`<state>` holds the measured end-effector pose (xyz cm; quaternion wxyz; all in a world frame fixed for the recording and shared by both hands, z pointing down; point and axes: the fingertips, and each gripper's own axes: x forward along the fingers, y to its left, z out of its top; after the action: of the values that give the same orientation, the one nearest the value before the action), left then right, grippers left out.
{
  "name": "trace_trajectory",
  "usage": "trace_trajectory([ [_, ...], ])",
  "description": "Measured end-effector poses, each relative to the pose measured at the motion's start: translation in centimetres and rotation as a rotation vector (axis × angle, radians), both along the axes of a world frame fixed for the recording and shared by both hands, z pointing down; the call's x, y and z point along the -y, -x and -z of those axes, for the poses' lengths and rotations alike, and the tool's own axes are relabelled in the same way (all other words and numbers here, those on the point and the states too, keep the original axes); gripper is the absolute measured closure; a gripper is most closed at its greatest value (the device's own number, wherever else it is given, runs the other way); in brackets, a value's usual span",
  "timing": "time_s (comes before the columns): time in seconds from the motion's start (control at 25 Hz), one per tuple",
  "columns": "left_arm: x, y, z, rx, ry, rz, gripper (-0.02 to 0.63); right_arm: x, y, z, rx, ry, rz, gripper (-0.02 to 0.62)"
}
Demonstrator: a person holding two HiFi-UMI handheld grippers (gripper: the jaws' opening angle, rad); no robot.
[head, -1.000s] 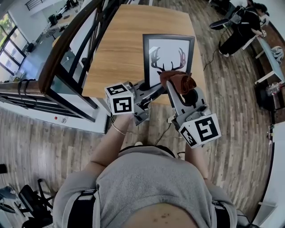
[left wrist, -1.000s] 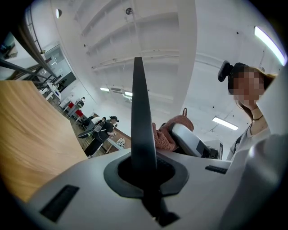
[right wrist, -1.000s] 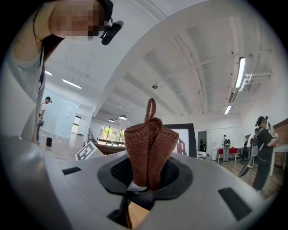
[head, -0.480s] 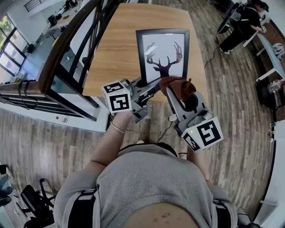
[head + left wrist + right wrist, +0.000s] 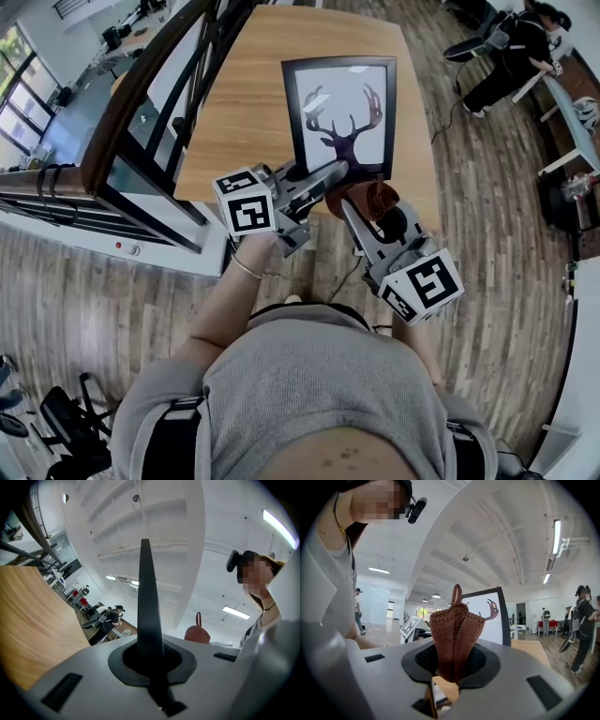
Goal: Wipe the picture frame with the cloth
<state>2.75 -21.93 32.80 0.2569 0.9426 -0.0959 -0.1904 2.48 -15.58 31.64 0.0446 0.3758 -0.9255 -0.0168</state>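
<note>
Looking down, wooden table [image 5: 244, 103] sits at 12 o'clock with the picture frame [image 5: 339, 112] over its near end, left gripper [image 5: 328, 172] pinched tight on the frame's 6 o'clock edge, right gripper [image 5: 361, 202] at 5 o'clock squeezing the cloth [image 5: 373, 195].

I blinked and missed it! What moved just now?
The right tool pulled the cloth down the picture frame, from the deer to its bottom edge. The left tool still clamps that edge, and the cloth stays gripped.
</note>
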Motion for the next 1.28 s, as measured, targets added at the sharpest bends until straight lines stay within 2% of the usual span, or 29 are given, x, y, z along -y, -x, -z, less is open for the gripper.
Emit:
trace_trajectory([
  [0.12, 0.1, -0.3, -0.2, 0.027, -0.015, -0.003, 0.586, -0.6, 0.2, 1.3, 0.052, 0.013, 0.046, 0.499],
  [0.2, 0.0, -0.7, -0.2, 0.037, -0.017, -0.014, 0.586, -0.9, -0.7, 3.8, 0.098, -0.026, 0.041, 0.499],
  [0.28, -0.2, -1.1, -0.3, 0.041, -0.018, -0.028, 0.586, -0.9, -2.4, 7.5, 0.163, -0.119, -0.001, 0.499],
  [0.36, -0.4, -1.3, -0.3, 0.046, -0.021, -0.038, 0.586, -0.5, -4.4, 11.7, 0.240, -0.257, -0.062, 0.499],
  [0.44, -0.7, -1.6, -0.2, 0.052, -0.027, -0.044, 0.586, 0.2, -6.3, 15.4, 0.274, -0.402, -0.134, 0.499],
  [0.56, -1.1, -2.2, 0.0, 0.059, -0.037, -0.060, 0.586, 1.3, -7.6, 18.9, 0.229, -0.564, -0.234, 0.499],
  [0.68, -1.6, -2.8, 0.3, 0.055, -0.047, -0.080, 0.586, 2.7, -7.7, 20.2, 0.177, -0.656, -0.290, 0.499],
  [0.92, -2.4, -3.4, 0.6, 0.073, -0.081, -0.101, 0.586, 5.7, -6.5, 18.5, 0.013, -0.700, -0.326, 0.499],
  [1.28, -2.5, -2.6, 0.5, 0.049, -0.081, -0.096, 0.586, 6.3, -4.9, 13.9, -0.014, -0.602, -0.264, 0.499],
])
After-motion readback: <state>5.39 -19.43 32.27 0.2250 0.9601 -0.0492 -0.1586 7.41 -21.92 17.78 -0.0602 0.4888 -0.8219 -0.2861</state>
